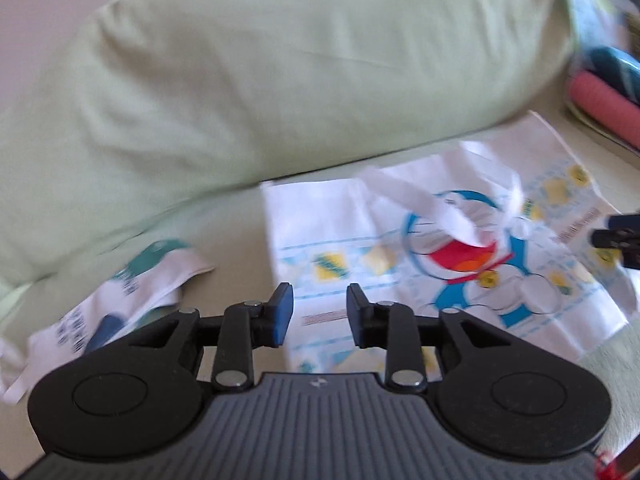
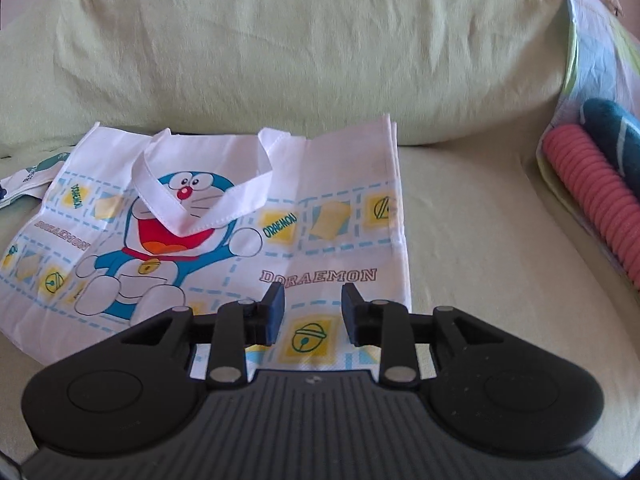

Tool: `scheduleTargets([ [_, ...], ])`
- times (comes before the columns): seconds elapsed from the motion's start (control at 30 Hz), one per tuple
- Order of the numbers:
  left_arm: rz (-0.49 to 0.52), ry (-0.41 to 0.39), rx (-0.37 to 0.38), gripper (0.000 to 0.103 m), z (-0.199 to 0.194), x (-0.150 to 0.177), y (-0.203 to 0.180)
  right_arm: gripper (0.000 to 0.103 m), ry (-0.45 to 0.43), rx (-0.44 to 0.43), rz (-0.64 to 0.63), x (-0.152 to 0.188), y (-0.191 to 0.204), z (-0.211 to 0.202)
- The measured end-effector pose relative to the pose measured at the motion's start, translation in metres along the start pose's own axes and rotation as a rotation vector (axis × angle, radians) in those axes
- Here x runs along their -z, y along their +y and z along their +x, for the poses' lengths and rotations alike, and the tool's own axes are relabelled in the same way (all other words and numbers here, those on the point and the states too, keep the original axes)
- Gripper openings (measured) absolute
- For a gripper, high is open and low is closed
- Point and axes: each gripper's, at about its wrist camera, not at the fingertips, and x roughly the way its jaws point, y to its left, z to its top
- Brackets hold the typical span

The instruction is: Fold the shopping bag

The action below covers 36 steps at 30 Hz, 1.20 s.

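A white shopping bag (image 2: 328, 184) printed with a blue cartoon cat lies flat on a pale green bed sheet (image 2: 480, 240); its white handle (image 2: 192, 216) is flopped over the picture. My right gripper (image 2: 313, 306) hovers open over the bag's near edge, nothing between its fingers. In the left wrist view the same bag (image 1: 332, 224) lies ahead and to the right, blurred. There my left gripper (image 1: 320, 308) stands open over the bag's near left part, holding nothing. A black tip of the right gripper (image 1: 618, 238) shows at the right edge.
A big pale green pillow (image 2: 300, 40) lies right behind the bag. A second white printed bag (image 1: 124, 300) lies crumpled at the left. At the right, a pink ribbed roll (image 2: 596, 196) and a teal roll (image 2: 612, 132) rest on a printed cloth.
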Motion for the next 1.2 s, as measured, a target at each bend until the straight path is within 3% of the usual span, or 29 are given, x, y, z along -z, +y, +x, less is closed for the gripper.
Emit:
scheduleTargets([
  [0.13,-0.136,0.128,0.096,0.039,0.059,0.022,0.015,0.027,0.026,0.002,-0.001,-0.005,-0.009,0.015],
  [0.2,-0.229,0.088,0.093,0.039,0.069,0.031,0.034,0.027,0.039,0.003,-0.001,-0.008,-0.014,0.023],
  [0.4,-0.187,0.144,0.066,0.033,0.083,-0.005,0.042,0.028,0.079,0.008,-0.012,-0.017,-0.027,0.047],
  [0.5,-0.094,0.127,0.037,0.036,0.095,-0.026,0.026,0.034,0.109,0.034,-0.151,-0.051,-0.011,0.077],
  [0.63,-0.106,0.186,0.037,0.038,0.125,-0.044,0.017,0.040,0.075,0.046,-0.233,-0.071,0.002,0.094],
  [0.83,-0.128,0.102,0.055,0.042,0.129,-0.077,0.015,0.042,0.005,0.040,-0.284,-0.101,0.014,0.109],
  [0.93,-0.113,0.104,0.043,0.046,0.153,-0.086,0.013,0.046,0.039,0.027,-0.229,-0.109,0.005,0.145],
  [1.03,-0.181,0.142,0.004,0.046,0.188,-0.079,0.029,0.047,0.070,0.014,-0.163,-0.117,-0.006,0.180],
  [1.1,-0.247,0.101,-0.005,0.049,0.197,-0.069,0.043,0.062,0.049,0.011,-0.018,-0.116,-0.027,0.184],
  [1.13,-0.257,0.096,0.003,0.049,0.197,-0.067,0.046,0.062,0.045,-0.008,0.038,-0.115,-0.036,0.186],
  [1.2,-0.259,0.096,0.009,0.048,0.195,-0.067,0.047,0.060,0.029,0.002,0.033,-0.115,-0.036,0.180],
])
